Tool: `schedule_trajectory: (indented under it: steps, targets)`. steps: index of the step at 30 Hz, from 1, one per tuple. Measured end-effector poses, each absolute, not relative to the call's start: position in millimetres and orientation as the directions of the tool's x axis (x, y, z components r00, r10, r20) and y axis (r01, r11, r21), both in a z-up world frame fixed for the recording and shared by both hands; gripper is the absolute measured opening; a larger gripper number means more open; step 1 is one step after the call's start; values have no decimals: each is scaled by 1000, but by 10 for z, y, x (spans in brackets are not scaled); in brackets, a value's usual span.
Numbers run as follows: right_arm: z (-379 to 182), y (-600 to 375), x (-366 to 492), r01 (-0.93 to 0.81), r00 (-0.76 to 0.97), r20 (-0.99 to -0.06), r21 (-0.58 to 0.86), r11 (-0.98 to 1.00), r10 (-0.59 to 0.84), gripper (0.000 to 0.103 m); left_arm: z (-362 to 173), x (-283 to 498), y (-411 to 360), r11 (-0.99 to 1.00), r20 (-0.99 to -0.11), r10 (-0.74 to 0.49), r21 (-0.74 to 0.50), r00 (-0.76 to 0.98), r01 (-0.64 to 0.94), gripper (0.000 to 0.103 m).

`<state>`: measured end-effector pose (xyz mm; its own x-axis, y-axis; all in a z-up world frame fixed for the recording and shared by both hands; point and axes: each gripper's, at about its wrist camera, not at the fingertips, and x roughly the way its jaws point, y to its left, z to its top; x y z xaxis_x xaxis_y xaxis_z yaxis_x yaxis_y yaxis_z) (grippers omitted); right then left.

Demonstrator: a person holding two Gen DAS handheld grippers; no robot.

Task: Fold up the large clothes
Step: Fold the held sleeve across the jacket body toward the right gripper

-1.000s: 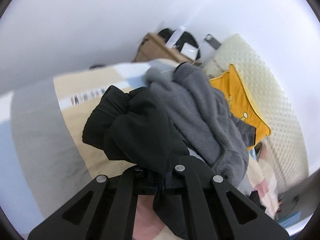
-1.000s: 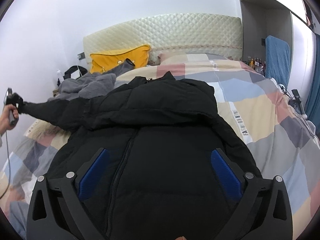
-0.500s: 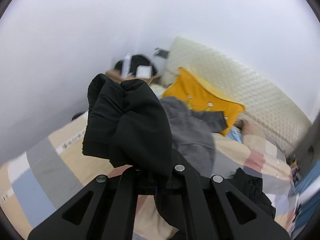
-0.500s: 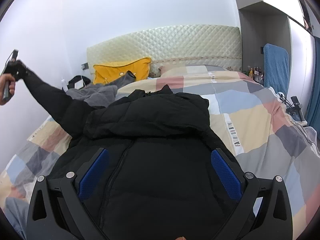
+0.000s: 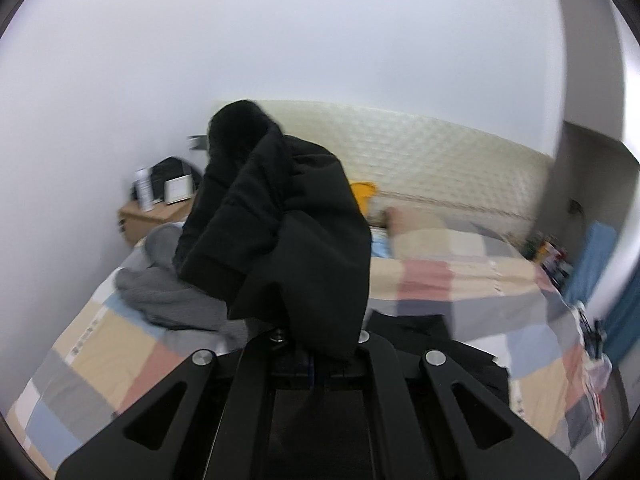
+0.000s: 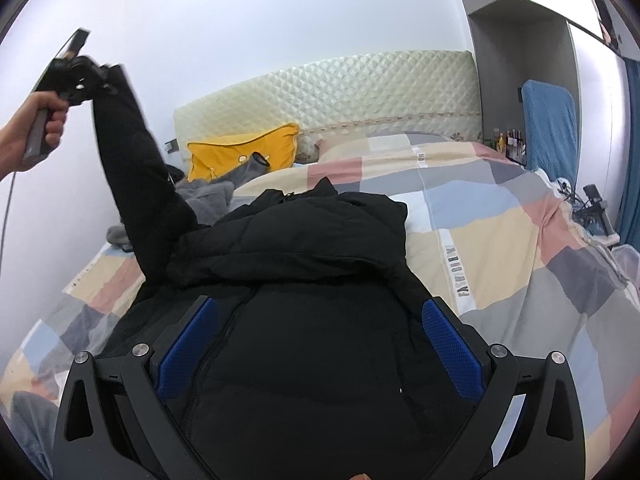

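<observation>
1. A black padded hooded jacket (image 6: 304, 320) lies front-up on the bed's patchwork quilt of beige, pink, grey and blue squares (image 6: 500, 240), hood towards the cream quilted headboard (image 6: 340, 92).
2. The left gripper (image 6: 86, 76), held in a bare hand (image 6: 30, 136), has its jaws clamped on the jacket's sleeve cuff (image 5: 280, 220); the sleeve rises steeply from the quilt, left of the headboard.
3. The right gripper (image 6: 316, 344) hovers over the jacket's chest, jaws wide apart, blue pads (image 6: 450, 352) gripping nothing.
4. A yellow pillow (image 6: 240, 152) leans against the headboard, with a grey fleece garment (image 6: 208, 196) just in front.
5. A wooden nightstand (image 5: 152, 216) stands left of the headboard.
</observation>
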<state>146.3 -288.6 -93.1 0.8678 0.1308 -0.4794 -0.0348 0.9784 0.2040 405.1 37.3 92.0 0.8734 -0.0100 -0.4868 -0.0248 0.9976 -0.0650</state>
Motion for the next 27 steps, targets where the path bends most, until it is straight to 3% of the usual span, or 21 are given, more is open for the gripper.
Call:
schedule_trajectory:
  steps: [9, 13, 22, 27]
  targets:
    - [-955, -3081, 1475, -12, 869, -476, 249, 969, 133, 102, 448, 4196, -972, 984, -549, -147, 6, 822, 180, 2]
    - [-995, -3140, 1500, -3, 865, -483, 269, 963, 137, 102, 172, 4048, -1504, 964, -531, -160, 96, 832, 246, 2]
    - [-1079, -3248, 1565, 24, 858, -495, 301, 953, 135, 102, -957, 4136, -2535, 908, -662, -228, 119, 714, 401, 2]
    - [-1156, -3281, 1663, 31, 848, -510, 321, 946, 145, 102, -1549, 4220, -2797, 876, -726, -177, 192, 664, 443, 2]
